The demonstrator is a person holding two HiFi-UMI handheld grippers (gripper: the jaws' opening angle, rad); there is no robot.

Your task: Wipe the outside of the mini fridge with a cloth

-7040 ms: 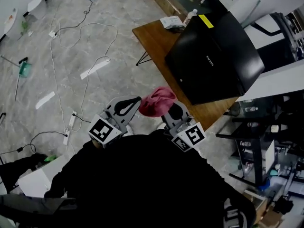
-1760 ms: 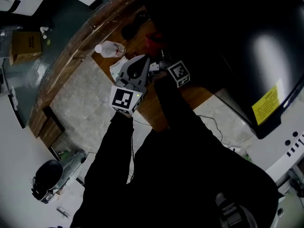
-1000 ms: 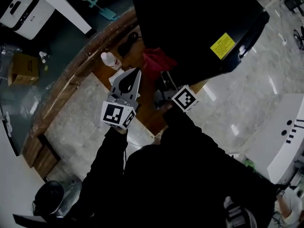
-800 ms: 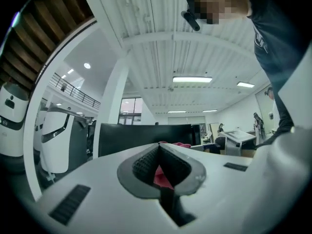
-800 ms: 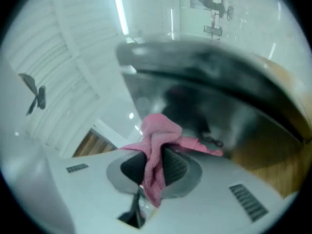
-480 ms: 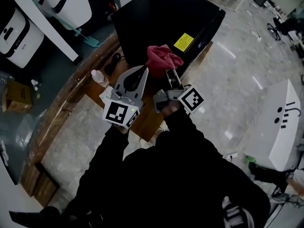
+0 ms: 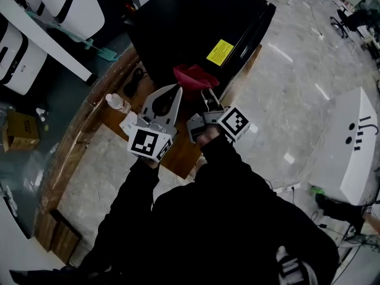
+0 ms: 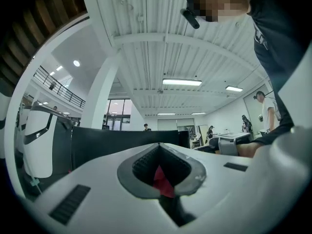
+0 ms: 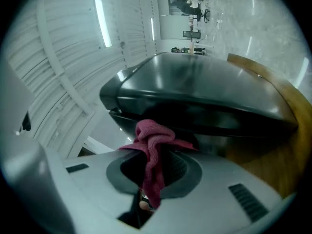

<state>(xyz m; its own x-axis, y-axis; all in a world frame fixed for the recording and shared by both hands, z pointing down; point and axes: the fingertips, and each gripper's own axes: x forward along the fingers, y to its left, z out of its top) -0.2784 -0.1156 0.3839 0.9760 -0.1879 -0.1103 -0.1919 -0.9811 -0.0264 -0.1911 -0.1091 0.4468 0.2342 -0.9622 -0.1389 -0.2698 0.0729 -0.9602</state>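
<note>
Two grippers, both close against the black fridge [image 7: 196, 22]. Right gripper [image 7: 207, 95]: clamped on a red cloth [image 7: 193, 76], bunched at the fridge face just by the yellow label [image 7: 219, 51], one end trailing down between the jaws; pressed on the fridge or just short of it, hard to tell. Left gripper [image 7: 177, 89]: jaws together on nothing, just beside the cloth, only a scrap of red glimpsed through their gap. Fridge on a wooden table [image 7: 89, 120], far end cut off by the frame. Near the fridge, a plastic bottle [image 7: 117, 103].
</note>
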